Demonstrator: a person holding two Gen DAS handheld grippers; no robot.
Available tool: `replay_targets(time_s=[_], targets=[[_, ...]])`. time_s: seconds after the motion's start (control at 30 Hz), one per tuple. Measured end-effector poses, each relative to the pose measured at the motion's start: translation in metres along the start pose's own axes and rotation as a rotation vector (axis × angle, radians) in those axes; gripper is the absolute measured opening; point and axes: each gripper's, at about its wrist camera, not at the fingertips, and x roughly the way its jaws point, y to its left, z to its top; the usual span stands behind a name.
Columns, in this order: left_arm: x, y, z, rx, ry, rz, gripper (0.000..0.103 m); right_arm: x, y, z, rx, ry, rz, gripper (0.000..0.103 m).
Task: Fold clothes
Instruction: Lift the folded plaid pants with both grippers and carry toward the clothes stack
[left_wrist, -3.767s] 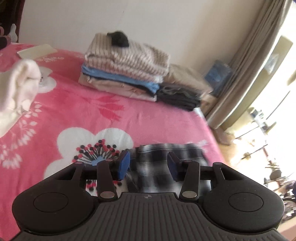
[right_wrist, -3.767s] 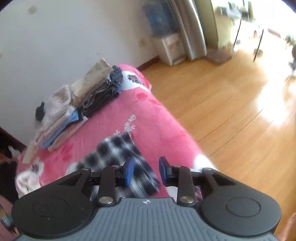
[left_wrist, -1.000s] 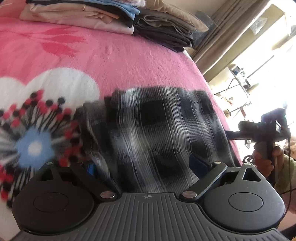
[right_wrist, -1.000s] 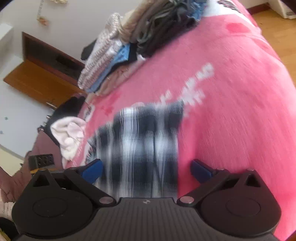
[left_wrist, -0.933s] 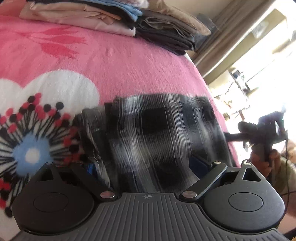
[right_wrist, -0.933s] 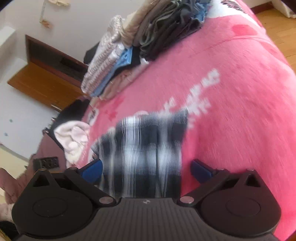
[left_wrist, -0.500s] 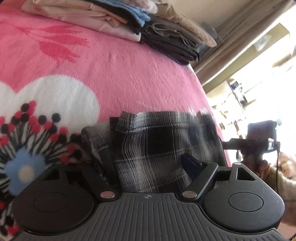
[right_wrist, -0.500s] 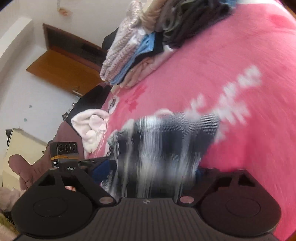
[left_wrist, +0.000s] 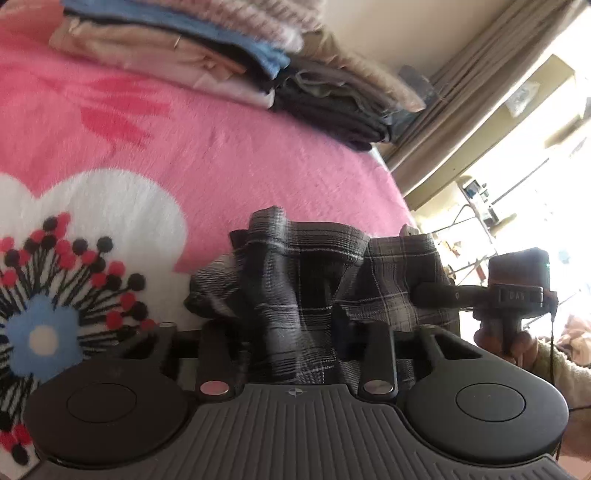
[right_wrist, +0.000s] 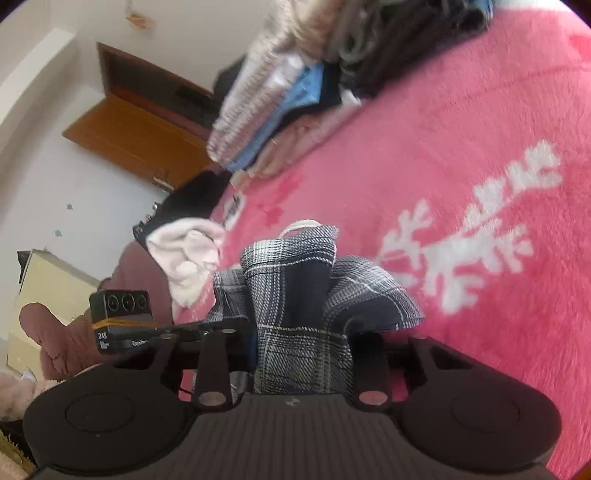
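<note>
"DAS" — camera unit (right_wrist: 120, 325)

Left gripper (left_wrist: 291, 332) jaws just closed, pinching bunched plaid garment (left_wrist: 314, 273) on pink blanket (left_wrist: 229, 155)

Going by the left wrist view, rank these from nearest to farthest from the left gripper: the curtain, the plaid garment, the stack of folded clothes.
1. The plaid garment: bunched between the jaws of the left gripper, on the pink blanket.
2. The stack of folded clothes: further up the bed, against the wall.
3. The curtain: beyond the bed's far end, upper right.
</note>
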Motion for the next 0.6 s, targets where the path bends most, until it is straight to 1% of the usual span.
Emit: replay_targets(time_s=[0.1, 0.2, 0.33, 0.43, 0.5, 0.6], targets=[[-0.013, -0.011, 0.003, 0.025, -0.029, -0.014, 0.024, -0.01, 0.011, -0.006, -0.012, -0.047, 0.002, 0.034], [-0.028, -0.021, 0.012, 0.036, -0.073, -0.039, 0.022, -0.021, 0.025, -0.006, -0.027, -0.095, 0.015, 0.034], [-0.045, -0.041, 0.036, 0.075, -0.156, -0.071, 0.02, -0.039, 0.051, 0.003, -0.075, -0.184, 0.028, 0.033], [-0.06, -0.061, 0.066, 0.125, -0.226, -0.095, 0.019, -0.053, 0.076, 0.021, -0.136, -0.268, 0.034, 0.033], [-0.071, -0.078, 0.092, 0.162, -0.27, -0.096, 0.019, -0.062, 0.095, 0.037, -0.179, -0.322, 0.037, 0.033], [-0.088, -0.11, 0.137, 0.219, -0.352, -0.096, 0.019, -0.076, 0.129, 0.076, -0.25, -0.382, 0.032, 0.033]])
